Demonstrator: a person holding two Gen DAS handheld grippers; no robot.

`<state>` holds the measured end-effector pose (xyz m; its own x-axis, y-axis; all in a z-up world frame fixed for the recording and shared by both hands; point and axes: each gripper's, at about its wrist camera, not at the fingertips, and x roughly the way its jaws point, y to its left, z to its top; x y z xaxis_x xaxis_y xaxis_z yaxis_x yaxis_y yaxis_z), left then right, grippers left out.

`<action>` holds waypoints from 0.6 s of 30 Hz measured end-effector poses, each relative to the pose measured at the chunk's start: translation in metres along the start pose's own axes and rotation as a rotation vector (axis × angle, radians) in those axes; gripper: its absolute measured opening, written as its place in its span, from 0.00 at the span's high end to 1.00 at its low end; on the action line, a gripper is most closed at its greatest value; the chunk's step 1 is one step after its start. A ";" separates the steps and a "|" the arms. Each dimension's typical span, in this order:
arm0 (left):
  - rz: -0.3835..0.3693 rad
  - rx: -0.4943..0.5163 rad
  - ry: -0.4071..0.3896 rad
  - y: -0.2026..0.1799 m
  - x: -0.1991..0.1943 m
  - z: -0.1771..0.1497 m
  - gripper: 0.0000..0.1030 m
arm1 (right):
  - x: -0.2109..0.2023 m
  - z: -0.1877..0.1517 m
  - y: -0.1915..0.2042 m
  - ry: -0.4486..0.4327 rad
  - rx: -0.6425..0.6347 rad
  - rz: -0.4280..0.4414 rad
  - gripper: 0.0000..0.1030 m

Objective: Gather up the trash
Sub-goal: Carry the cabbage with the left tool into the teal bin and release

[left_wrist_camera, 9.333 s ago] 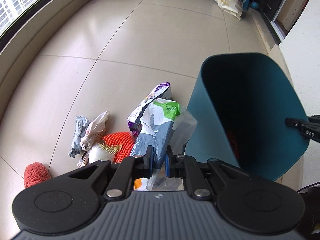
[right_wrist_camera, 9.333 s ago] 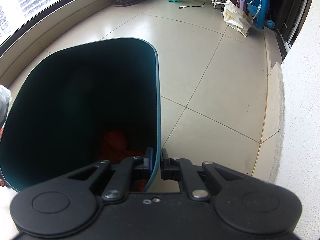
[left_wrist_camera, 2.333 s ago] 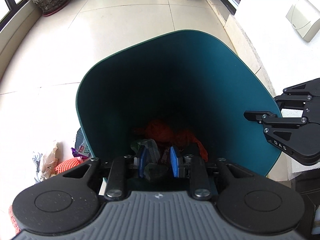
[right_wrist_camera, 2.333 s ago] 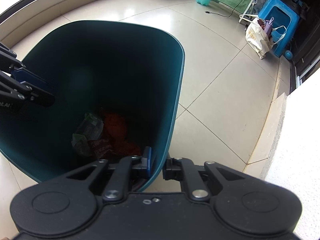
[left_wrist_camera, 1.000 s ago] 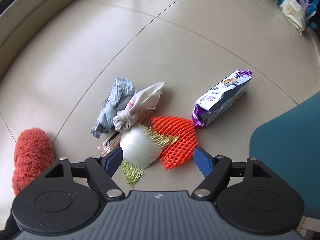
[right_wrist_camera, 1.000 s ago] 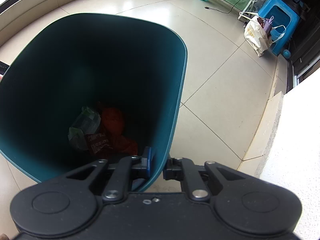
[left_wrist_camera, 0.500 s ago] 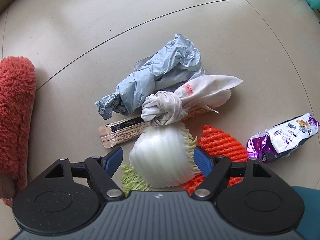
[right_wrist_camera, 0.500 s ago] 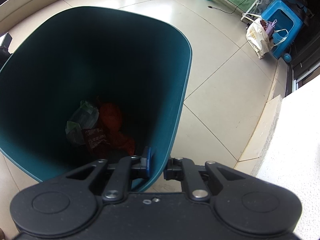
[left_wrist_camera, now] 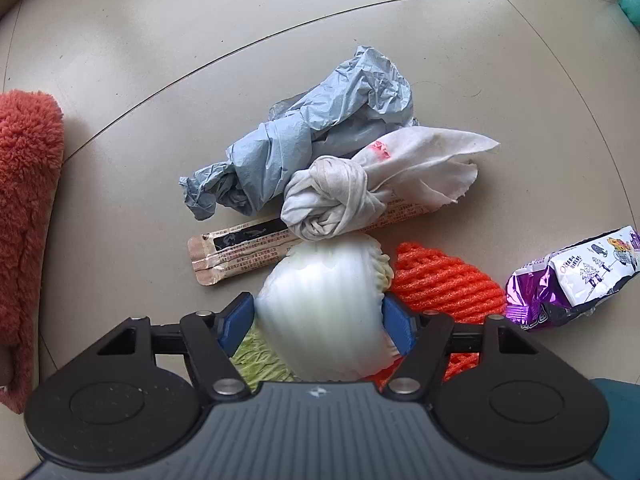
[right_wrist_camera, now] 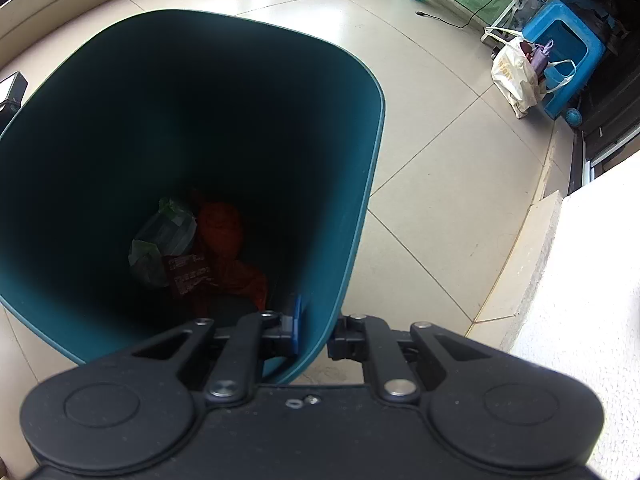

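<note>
Home balcony, beige tiled floor (right_wrist_camera: pixel 440 92), blue plastic stool (right_wrist_camera: pixel 568 40), tote bag (right_wrist_camera: pixel 516 76)

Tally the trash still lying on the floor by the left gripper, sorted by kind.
Plastic bags: 1, crumpled grey-blue bag
Cloths: 1, knotted white rag
Wrappers: 2, long brown sachet, purple snack packet
Vegetable scraps: 1, cabbage piece
Foam nets: 1, orange net
Total: 6

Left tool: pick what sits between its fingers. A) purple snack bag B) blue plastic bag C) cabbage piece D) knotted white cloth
C: the left tool has a blue finger on each side of the pale cabbage piece, while the other litter lies on the floor beyond it.
</note>
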<state>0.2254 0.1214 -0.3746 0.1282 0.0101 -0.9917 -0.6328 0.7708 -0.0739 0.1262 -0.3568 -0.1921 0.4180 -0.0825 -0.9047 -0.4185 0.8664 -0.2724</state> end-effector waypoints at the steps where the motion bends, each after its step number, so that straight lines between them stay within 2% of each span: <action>1: 0.003 -0.002 -0.004 0.001 -0.002 -0.001 0.34 | 0.000 0.000 0.000 -0.001 0.000 0.000 0.89; 10: 0.044 0.063 -0.005 0.012 -0.040 -0.015 0.34 | -0.003 -0.003 0.000 -0.015 0.001 0.001 0.89; 18: 0.009 0.164 -0.038 -0.003 -0.121 -0.038 0.34 | -0.006 -0.007 -0.002 -0.039 -0.001 0.008 0.89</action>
<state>0.1829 0.0939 -0.2583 0.1538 0.0389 -0.9873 -0.5013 0.8642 -0.0441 0.1184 -0.3616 -0.1885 0.4453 -0.0561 -0.8936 -0.4226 0.8667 -0.2650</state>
